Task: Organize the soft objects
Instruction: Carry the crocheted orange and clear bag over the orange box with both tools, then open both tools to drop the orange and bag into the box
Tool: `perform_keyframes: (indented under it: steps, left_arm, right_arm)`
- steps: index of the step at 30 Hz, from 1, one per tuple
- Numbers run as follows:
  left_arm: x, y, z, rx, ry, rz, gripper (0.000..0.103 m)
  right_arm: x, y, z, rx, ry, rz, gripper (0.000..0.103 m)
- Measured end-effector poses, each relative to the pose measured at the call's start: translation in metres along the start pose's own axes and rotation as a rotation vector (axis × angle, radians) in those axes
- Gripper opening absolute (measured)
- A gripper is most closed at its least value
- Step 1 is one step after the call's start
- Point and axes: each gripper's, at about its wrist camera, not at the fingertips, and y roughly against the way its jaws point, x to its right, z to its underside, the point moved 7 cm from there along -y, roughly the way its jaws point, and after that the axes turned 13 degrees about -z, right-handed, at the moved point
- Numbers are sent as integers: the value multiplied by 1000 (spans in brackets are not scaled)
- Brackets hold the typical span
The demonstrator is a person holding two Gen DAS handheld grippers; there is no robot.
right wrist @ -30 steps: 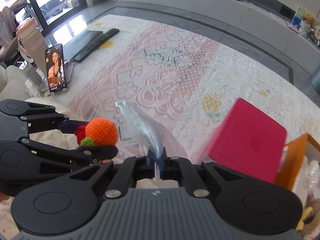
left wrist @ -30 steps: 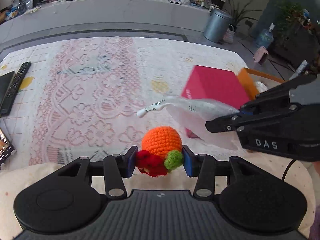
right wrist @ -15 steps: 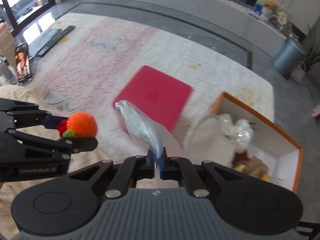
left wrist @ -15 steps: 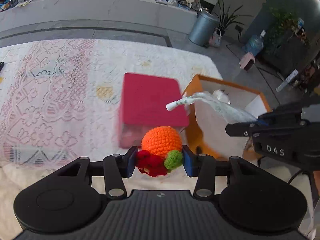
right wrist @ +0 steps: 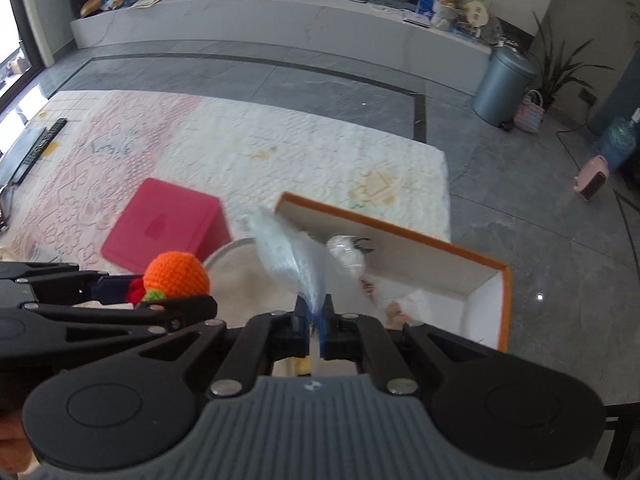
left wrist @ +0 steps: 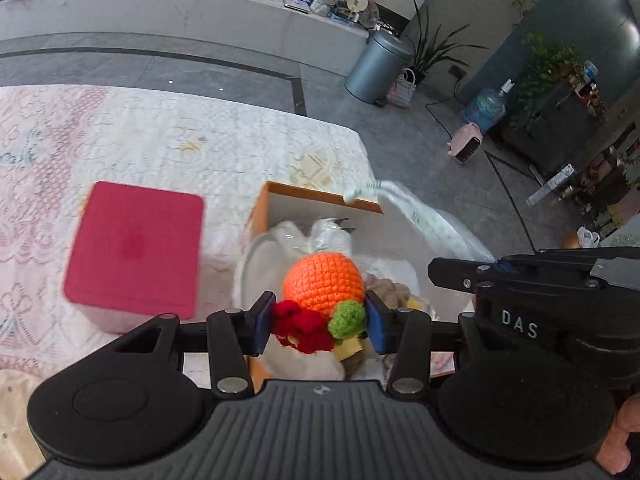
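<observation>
My left gripper point(left wrist: 318, 326) is shut on an orange crocheted toy point(left wrist: 323, 286) with red and green bits, and holds it above the orange-rimmed box point(left wrist: 316, 197). The toy also shows in the right wrist view point(right wrist: 176, 276). My right gripper point(right wrist: 314, 326) is shut on a clear plastic bag point(right wrist: 292, 260) and holds it over the same box point(right wrist: 502, 308). The bag shows in the left wrist view point(left wrist: 424, 224), right of the toy. The box holds several soft items and wrapped things point(right wrist: 346, 256).
A red box point(left wrist: 136, 248) sits on the lace-patterned mat point(left wrist: 160, 140) left of the orange box. A grey bin point(right wrist: 504, 88), a water bottle point(right wrist: 616, 142) and a pink item point(right wrist: 592, 174) stand on the floor to the right. A remote point(right wrist: 38, 148) lies far left.
Both grippers have swung right with their loads, from over the mat and red box to above the orange-rimmed box. Both grips are unchanged.
</observation>
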Motion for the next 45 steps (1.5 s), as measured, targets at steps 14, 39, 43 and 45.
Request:
perform_keyframes:
  steps: [14, 39, 43, 45]
  left_arm:
    - [59, -88, -17, -151, -14, -43, 53]
    - [68, -165, -19, -342, -90, -41, 58]
    - [64, -161, -21, -334, -73, -5, 66]
    - [63, -156, -22, -329, -73, 13, 67]
  right_arm:
    - [95, -63, -5, -93, -86, 61, 1]
    - [157, -151, 20, -238, -217, 38, 16]
    - [156, -144, 19, -215, -223, 42, 33]
    - [155, -142, 18, -211, -220, 44, 35]
